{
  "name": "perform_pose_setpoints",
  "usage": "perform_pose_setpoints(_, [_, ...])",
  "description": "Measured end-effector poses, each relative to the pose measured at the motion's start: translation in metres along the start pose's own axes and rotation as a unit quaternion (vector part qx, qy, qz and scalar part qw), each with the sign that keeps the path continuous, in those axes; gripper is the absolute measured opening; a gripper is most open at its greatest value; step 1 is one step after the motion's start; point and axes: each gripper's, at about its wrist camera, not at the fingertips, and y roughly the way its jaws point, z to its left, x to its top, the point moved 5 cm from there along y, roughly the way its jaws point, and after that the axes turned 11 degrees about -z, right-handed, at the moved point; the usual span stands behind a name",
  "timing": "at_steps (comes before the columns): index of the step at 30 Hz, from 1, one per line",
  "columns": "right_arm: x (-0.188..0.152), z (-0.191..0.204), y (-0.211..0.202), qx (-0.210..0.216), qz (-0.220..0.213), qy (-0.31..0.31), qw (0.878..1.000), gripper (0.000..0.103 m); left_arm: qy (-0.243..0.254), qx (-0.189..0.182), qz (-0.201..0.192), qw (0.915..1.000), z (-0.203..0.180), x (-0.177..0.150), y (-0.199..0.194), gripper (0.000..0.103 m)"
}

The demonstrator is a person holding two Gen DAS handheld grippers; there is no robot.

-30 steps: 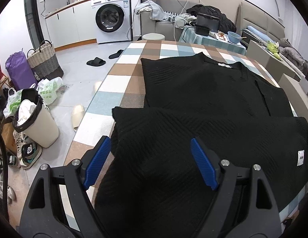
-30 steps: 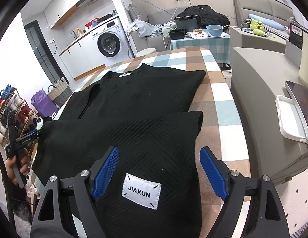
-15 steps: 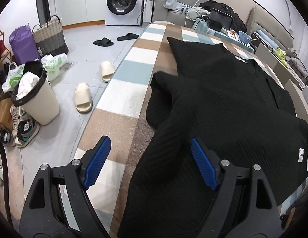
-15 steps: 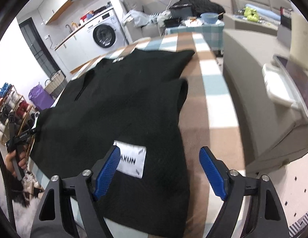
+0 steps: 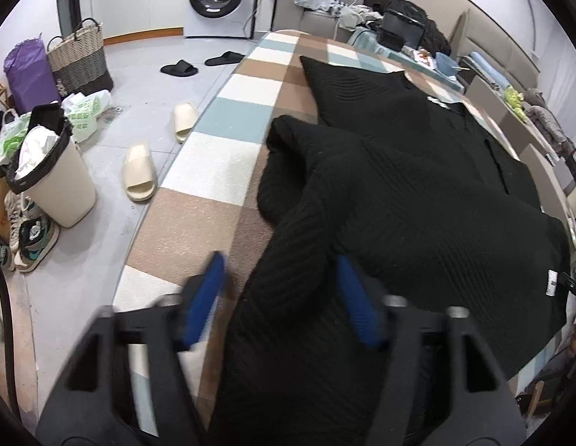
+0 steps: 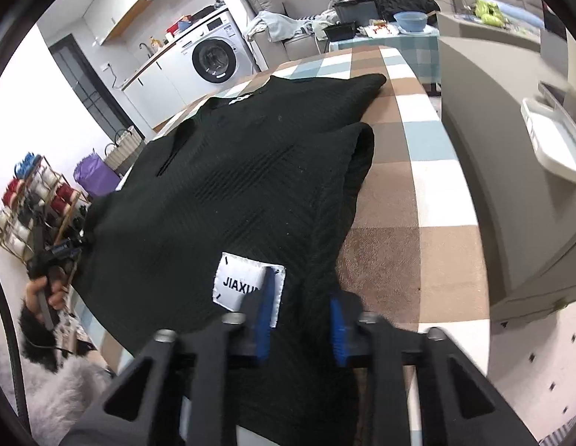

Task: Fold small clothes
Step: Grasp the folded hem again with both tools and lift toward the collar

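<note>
A black knit sweater (image 5: pixel 417 193) lies spread on the checked table (image 5: pixel 213 171), its lower part folded up over the body. My left gripper (image 5: pixel 280 297) straddles the near left hem, jaws closing. The right pad touches the cloth, while a strip of tablecloth shows beside the left pad. In the right wrist view the sweater (image 6: pixel 232 186) fills the middle. My right gripper (image 6: pixel 299 327) is closing on the near right hem beside the white label (image 6: pixel 236 282), and bunched cloth fills the narrow gap between its pads.
Left of the table, the floor holds a bin (image 5: pixel 54 178), cream slippers (image 5: pixel 139 171), a woven basket (image 5: pixel 81 59) and shoes. A grey counter (image 6: pixel 492 148) with a white tray (image 6: pixel 555 145) runs close along the table's right edge (image 6: pixel 429 171).
Both pairs of jaws have narrowed around the sweater's near hem. The left gripper shifted to the sweater's left edge, where the cloth now bunches. The right gripper sank lower beside the label.
</note>
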Motion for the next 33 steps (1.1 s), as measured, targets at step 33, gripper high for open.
perform_pose_setpoints(33, [0.07,-0.004,-0.047,0.143,-0.193,0.134,0.961,0.005,-0.081,-0.074,-0.159,0.9812,-0.004,0.065,-0.075,0.003])
